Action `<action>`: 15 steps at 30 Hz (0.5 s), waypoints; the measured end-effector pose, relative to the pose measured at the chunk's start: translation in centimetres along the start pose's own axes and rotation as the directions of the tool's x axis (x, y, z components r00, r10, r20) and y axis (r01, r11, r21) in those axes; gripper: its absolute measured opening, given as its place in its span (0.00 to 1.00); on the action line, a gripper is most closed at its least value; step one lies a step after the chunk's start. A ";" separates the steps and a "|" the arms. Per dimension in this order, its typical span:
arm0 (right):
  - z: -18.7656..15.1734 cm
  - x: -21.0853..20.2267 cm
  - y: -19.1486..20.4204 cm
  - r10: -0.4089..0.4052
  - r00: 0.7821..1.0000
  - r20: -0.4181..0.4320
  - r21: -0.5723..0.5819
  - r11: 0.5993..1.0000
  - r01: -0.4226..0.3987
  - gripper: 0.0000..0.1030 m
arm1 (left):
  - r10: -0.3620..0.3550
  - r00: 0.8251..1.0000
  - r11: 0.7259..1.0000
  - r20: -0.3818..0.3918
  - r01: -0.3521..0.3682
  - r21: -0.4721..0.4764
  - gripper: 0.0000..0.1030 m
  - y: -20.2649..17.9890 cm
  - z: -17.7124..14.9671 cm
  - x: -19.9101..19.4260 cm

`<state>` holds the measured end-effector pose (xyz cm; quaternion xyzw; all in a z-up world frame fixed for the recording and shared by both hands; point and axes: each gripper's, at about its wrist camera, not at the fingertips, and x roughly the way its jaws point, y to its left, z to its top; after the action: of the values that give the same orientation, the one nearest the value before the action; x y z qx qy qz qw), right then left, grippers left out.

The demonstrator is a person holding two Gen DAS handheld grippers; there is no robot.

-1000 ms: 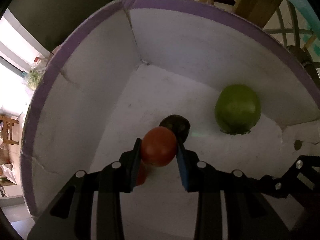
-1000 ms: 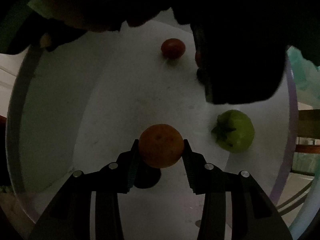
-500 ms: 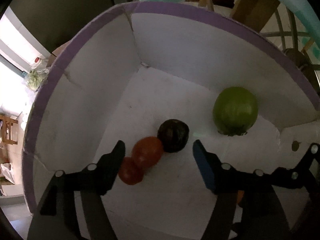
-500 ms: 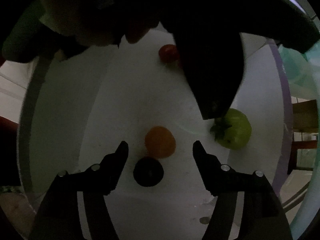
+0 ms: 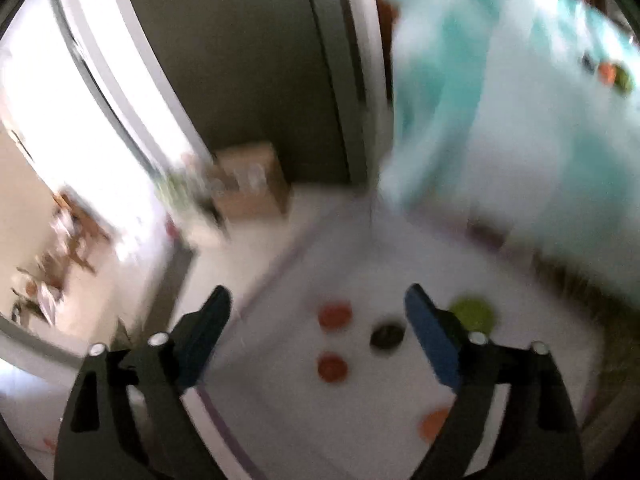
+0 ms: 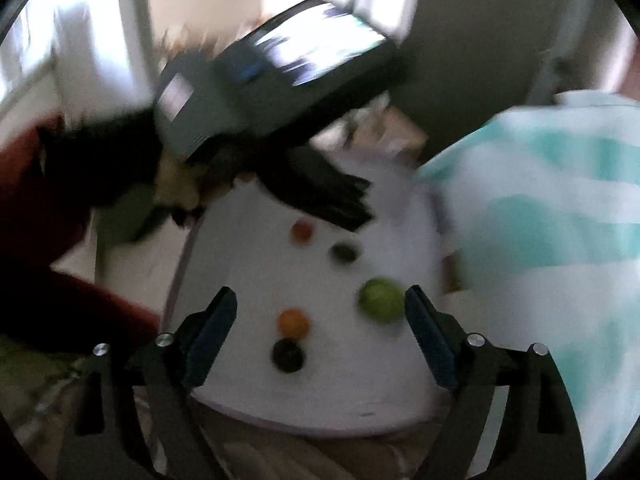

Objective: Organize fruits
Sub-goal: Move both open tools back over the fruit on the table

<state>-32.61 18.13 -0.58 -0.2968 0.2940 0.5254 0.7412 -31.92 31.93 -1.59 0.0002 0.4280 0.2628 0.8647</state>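
Blurred room walls and a bright doorway surround a white box [image 5: 280, 380] with a purple rim, seen from above. Both tongs have just been spreading and now gape wide with nothing between them: left tongs [image 5: 318, 336], right tongs [image 6: 320, 336]. Inside the box lie two red fruits [image 5: 335, 316], a dark fruit [image 5: 386, 335], a green fruit [image 6: 380, 300] to the right, and an orange fruit [image 6: 293, 322] touching another dark one [image 6: 287, 355]. A teal-and-white cloth [image 6: 540, 220] lies to the right.

Red, orange, dark and green fruits [image 6: 379, 299] lie apart in the white box [image 6: 392, 208].
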 end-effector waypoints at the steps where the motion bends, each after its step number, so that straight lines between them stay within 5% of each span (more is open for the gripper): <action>1: -0.4 -2.4 -1.4 -0.034 0.998 0.057 0.041 0.999 0.032 0.84 | -0.002 0.998 1.000 0.068 0.002 0.007 0.98 -0.6 1.4 -2.0; 4: -2.3 -7.5 -6.1 -0.156 0.976 0.152 0.182 0.975 0.128 0.84 | -0.079 0.967 0.996 0.242 0.070 0.048 0.99 -3.6 4.7 -7.5; 6: -4.1 -9.4 -9.0 -0.238 0.958 0.159 0.271 0.944 0.189 0.84 | -0.207 0.935 0.978 0.287 0.187 0.096 0.99 -7.3 7.1 -9.5; 11: -11.2 -13.7 -17.9 -0.424 0.903 0.073 0.564 0.764 0.313 0.84 | -0.508 0.833 0.858 0.220 0.470 0.206 0.99 -19.8 11.5 -10.4; 15: -17.0 -15.8 -25.5 -0.477 0.879 0.001 0.723 0.608 0.329 0.84 | -0.600 0.788 0.792 0.139 0.562 0.238 0.99 -30.2 15.8 -6.7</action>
<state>-14.70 -11.05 3.50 0.0025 0.3229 0.2177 0.9211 -9.82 6.41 6.62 -0.0248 0.3372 -0.0591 0.9393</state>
